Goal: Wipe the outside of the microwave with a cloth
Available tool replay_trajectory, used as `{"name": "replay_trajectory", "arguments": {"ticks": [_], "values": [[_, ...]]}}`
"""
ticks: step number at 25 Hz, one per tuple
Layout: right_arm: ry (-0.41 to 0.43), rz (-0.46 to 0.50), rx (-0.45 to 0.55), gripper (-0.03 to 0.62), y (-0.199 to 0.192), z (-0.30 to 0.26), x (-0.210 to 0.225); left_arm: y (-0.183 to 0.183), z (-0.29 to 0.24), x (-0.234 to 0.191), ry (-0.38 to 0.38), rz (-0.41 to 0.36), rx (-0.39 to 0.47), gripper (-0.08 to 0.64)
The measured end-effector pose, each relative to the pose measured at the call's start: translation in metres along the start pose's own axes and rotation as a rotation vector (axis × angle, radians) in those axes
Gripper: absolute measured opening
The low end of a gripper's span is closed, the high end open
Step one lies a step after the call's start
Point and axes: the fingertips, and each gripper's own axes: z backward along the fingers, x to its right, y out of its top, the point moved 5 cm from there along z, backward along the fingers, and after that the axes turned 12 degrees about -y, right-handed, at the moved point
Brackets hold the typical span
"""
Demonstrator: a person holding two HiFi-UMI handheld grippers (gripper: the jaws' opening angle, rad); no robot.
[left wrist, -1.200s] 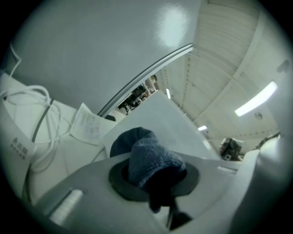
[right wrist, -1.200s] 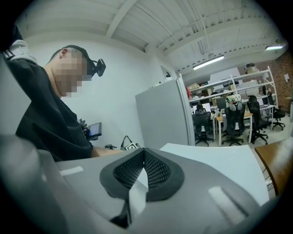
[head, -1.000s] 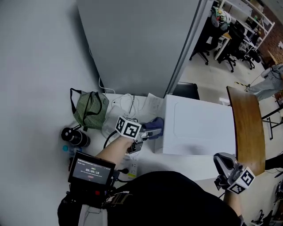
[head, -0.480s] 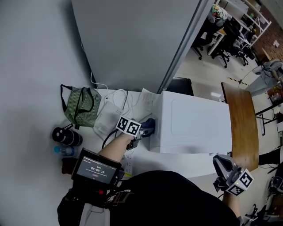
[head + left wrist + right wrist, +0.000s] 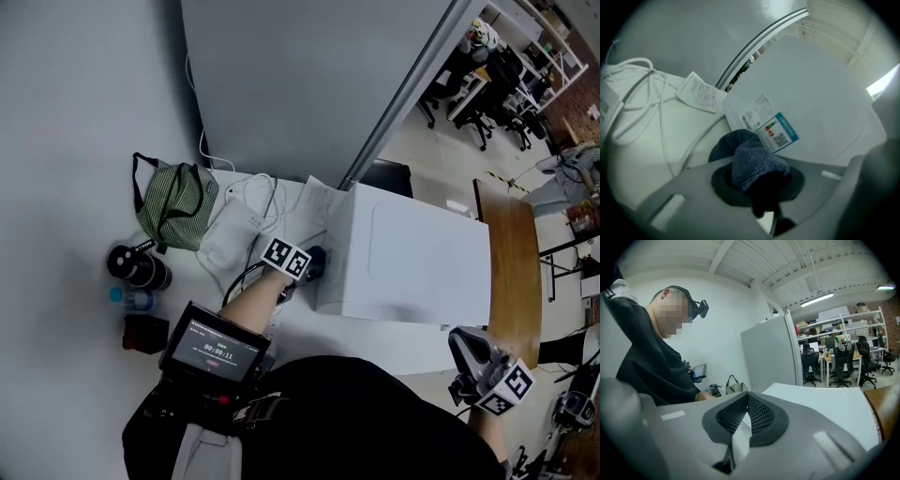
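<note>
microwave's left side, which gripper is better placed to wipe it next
Left. The left gripper has its jaws shut on the blue cloth, right at the side of the microwave that bears the label. The right gripper is empty, off the front right corner.

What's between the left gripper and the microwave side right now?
Only the blue cloth, clamped in the left gripper; the left gripper view shows it.
</note>
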Motion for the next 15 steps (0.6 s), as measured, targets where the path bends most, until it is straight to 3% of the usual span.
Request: {"name": "replay_trajectory", "arguments": {"ticks": [3, 7, 11, 15], "values": [[0.045, 0.005, 0.042, 0.005, 0.001, 0.002, 0.004, 0.017, 0.031, 0.048, -0.067, -0.027, 0.107, 0.057], [0.100, -0.012, 0.099, 0.005, 0.001, 0.005, 0.016, 0.037, 0.070, 0.131, -0.122, -0.128, 0.202, 0.057], [0.143, -0.032, 0.133, 0.005, -0.001, 0.007, 0.022, 0.039, 0.077, 0.170, -0.105, -0.175, 0.205, 0.057], [0.145, -0.045, 0.142, 0.005, -0.004, 0.015, 0.026, 0.033, 0.066, 0.163, -0.050, -0.190, 0.138, 0.057]]}}
